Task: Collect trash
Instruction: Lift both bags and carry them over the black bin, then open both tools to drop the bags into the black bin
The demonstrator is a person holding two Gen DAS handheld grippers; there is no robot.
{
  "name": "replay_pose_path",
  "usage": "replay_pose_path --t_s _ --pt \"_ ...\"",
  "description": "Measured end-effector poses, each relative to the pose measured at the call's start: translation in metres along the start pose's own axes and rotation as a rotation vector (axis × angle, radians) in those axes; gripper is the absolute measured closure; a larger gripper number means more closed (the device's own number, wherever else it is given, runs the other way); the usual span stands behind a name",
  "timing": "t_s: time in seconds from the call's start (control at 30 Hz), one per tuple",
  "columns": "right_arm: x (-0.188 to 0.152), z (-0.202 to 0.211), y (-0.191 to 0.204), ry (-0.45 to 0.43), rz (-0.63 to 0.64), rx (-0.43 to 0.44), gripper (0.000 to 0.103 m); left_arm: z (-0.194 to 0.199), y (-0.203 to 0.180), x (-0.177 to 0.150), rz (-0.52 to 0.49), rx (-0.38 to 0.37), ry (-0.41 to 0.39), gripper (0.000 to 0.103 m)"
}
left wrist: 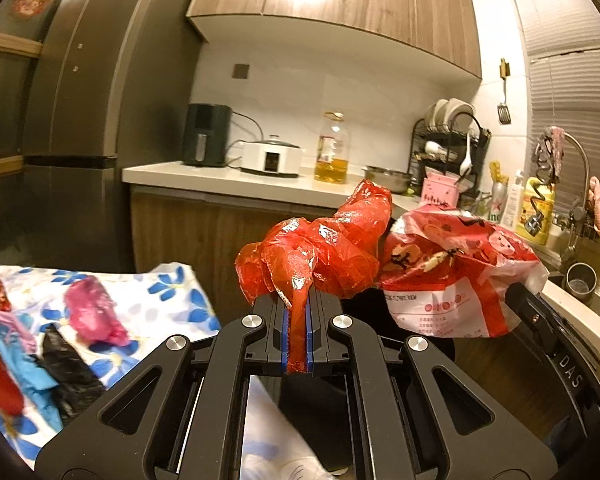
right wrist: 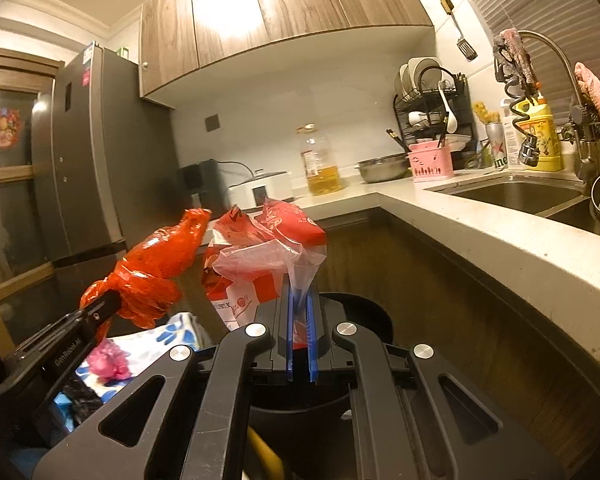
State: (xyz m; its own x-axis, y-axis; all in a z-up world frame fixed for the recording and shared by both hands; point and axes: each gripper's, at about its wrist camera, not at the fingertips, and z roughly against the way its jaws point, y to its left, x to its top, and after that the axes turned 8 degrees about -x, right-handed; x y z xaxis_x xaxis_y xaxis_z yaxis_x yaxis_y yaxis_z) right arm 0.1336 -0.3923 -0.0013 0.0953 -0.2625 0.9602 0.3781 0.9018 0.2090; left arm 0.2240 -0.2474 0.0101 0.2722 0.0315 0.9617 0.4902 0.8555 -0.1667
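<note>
My left gripper (left wrist: 298, 304) is shut on a crumpled red plastic bag (left wrist: 320, 252), which stands up above its blue pads. In the right wrist view the same red bag (right wrist: 160, 268) and the left gripper (right wrist: 108, 304) show at the left. My right gripper (right wrist: 300, 300) is shut on a red-and-white snack wrapper (right wrist: 260, 248) with a clear plastic flap; in the left wrist view that wrapper (left wrist: 452, 268) hangs just right of the red bag. A round black bin (right wrist: 364, 312) sits below and just ahead of the right gripper.
On a floral cloth (left wrist: 160, 304) at the left lie pink trash (left wrist: 94, 312), a black bag (left wrist: 66, 376) and blue scraps. The L-shaped counter (right wrist: 500, 240) carries an oil bottle (right wrist: 320, 164), a cooker, a dish rack and a sink (right wrist: 516, 194). A fridge (left wrist: 84, 120) stands at the left.
</note>
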Motion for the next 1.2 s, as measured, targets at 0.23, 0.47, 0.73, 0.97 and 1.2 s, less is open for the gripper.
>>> replay_pose_path --t_s 0.23,0.47,0.73,0.97,1.2 --pt "0.001 -0.013 -0.007 0.006 0.007 -0.054 0.096 -0.024 -0.001 -0.004 0.012 -0.018 0.026 0.098" --pt "-0.004 -0.025 -0.011 0.026 0.002 -0.080 0.096 -0.044 -0.007 -0.012 0.005 -0.033 0.060 0.098" --pt "-0.007 -0.040 -0.011 0.055 0.005 -0.075 0.095 -0.065 -0.007 -0.020 0.010 -0.051 0.100 0.097" --pt "-0.011 -0.050 -0.011 0.078 0.007 -0.054 0.084 -0.074 -0.009 -0.025 0.005 -0.084 0.120 0.096" --pt "-0.012 -0.055 -0.014 0.095 0.006 -0.054 0.073 -0.077 -0.005 -0.031 0.015 -0.120 0.140 0.081"
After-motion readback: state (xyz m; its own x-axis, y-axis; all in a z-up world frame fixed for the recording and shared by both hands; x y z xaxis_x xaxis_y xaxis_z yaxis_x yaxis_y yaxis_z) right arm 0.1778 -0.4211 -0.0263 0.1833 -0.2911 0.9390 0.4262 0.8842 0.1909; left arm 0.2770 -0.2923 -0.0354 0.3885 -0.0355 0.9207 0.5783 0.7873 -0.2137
